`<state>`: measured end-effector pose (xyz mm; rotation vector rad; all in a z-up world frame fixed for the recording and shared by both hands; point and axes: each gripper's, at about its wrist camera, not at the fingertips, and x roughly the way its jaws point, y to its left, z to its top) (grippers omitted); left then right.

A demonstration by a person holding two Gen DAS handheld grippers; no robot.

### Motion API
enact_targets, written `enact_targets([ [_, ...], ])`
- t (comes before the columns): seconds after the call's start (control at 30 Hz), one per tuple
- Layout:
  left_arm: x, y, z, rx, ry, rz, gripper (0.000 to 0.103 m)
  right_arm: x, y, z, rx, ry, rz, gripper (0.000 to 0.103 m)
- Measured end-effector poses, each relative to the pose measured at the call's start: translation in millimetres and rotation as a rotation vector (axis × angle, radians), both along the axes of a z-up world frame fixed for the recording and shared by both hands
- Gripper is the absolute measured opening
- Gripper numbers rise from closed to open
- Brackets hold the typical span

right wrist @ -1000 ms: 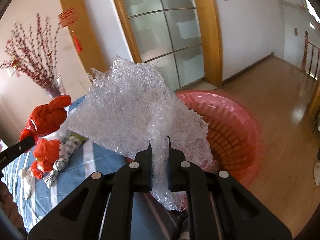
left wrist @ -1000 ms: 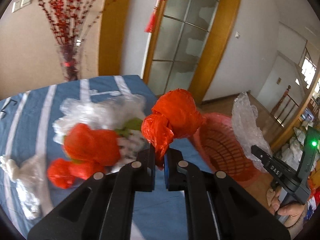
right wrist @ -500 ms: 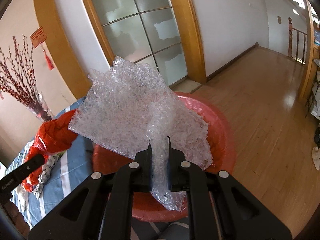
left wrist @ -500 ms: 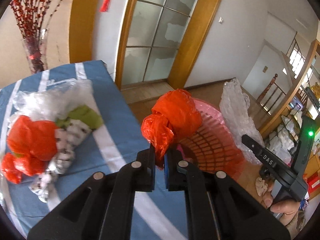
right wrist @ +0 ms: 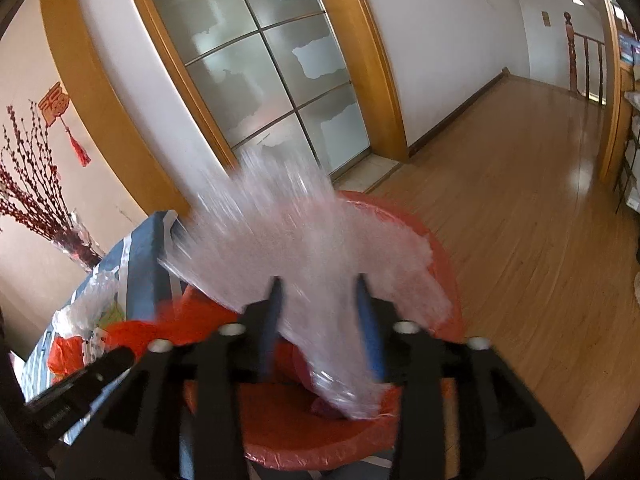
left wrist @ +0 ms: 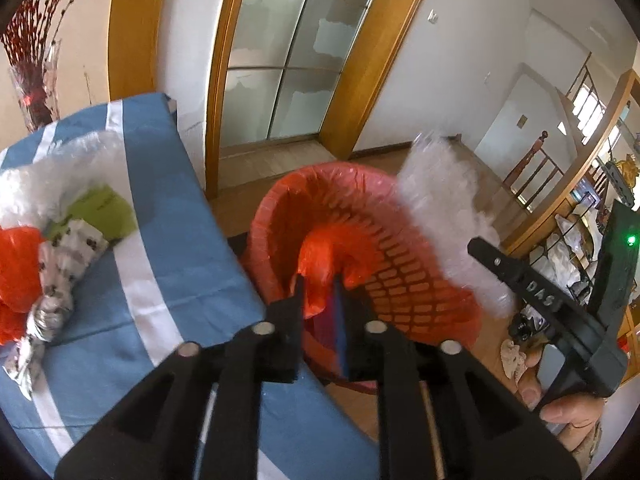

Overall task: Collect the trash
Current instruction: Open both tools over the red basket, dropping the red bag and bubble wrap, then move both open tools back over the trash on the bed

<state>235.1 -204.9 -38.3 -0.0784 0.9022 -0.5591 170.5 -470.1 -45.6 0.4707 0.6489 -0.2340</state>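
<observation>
A red mesh basket [left wrist: 404, 280] lined with red plastic stands on the floor by the table's end. My left gripper [left wrist: 319, 286] hangs over it, jaws opening, with a blurred orange-red plastic bag [left wrist: 324, 252] slipping from between the fingers into the basket. In the right wrist view my right gripper [right wrist: 318, 292] is over the same basket [right wrist: 444, 256]. Its jaws are opening wide, and a blurred sheet of bubble wrap [right wrist: 296, 240] drops loose between them. The bubble wrap [left wrist: 440, 216] and the right gripper [left wrist: 524, 284] also show at the right of the left wrist view.
The table under a blue cloth with white stripes [left wrist: 168, 280] still holds red bags [left wrist: 16, 264], a knotted patterned bag [left wrist: 60, 280], a green piece [left wrist: 104, 212] and clear plastic [left wrist: 36, 176]. A vase of red branches [left wrist: 32, 80] stands behind. Wooden floor [right wrist: 520, 240] spreads right of the basket.
Both grippers moved from beside the table to over the basket. Both sets of jaws have parted, and the red bag and the bubble wrap now blur as they slip downward.
</observation>
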Motion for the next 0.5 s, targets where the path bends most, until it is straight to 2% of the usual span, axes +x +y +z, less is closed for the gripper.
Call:
enact_targets([
  [0.07,1.2,0.5,-6.0,0.009,0.013,0.005,0.030,-2.0,-0.7,-2.4,0.002,0.003,-0.005,0.054],
  [0.2,-0.2,10.3,-12.5,0.033,0.016,0.028,0.044,-4.8,-3.9,-7.3,0.008,0.019,-0.018,0.057],
  [0.33,-7.2,27.8,-11.8,0.065,-0.015,0.054,0.056,-9.4,-8.4,-9.7,0.015,0.030,-0.033,0.057],
  [0.5,-23.2,56.0,-10.8,0.113,-0.064,0.086,0.063,-13.9,-6.1,-10.0,0.000,0.044,-0.025,0.058],
])
